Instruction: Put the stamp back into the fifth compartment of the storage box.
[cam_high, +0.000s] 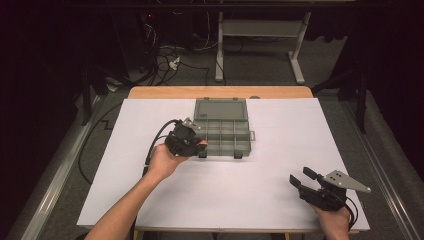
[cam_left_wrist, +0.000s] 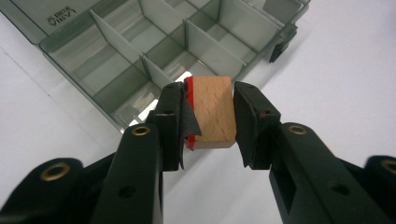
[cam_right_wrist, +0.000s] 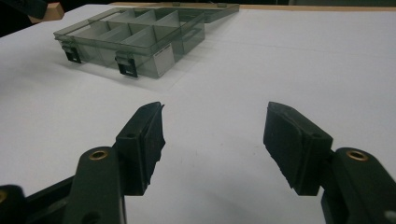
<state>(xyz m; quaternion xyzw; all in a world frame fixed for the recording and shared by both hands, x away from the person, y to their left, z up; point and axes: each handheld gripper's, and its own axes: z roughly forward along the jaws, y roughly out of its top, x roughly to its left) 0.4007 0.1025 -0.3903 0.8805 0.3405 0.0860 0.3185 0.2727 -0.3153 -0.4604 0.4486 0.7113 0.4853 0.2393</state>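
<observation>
**Wooden block clamped at the edge of the compartment box**

The left hand-held gripper (cam_high: 192, 141) sits at about 10 o'clock from the middle of the white desk (cam_high: 225, 190), right at the near left corner of the grey compartment box (cam_high: 222, 131). Its jaws are clenched on a small wooden block (cam_left_wrist: 213, 111): in the left gripper view both black pads press on the block's opposite sides, and a red strip runs along the face that meets the pad on the left of that view. The block hangs just in front of the box's near wall, over the white surface, with the open compartments directly beyond it at 12 o'clock in that view. Whether the block touches the box wall cannot be told.

The box lies open at about 12 o'clock on the desk, its lid folded back flat toward the far edge and two dark latches on its near wall. The compartments in sight look empty.

The right hand-held gripper (cam_high: 306, 179) is at about 4 o'clock, near the desk's near right corner and well apart from the box. Its jaws stand wide and released, with bare white desk between them; in the right gripper view the box lies far off at 11 o'clock.
</observation>
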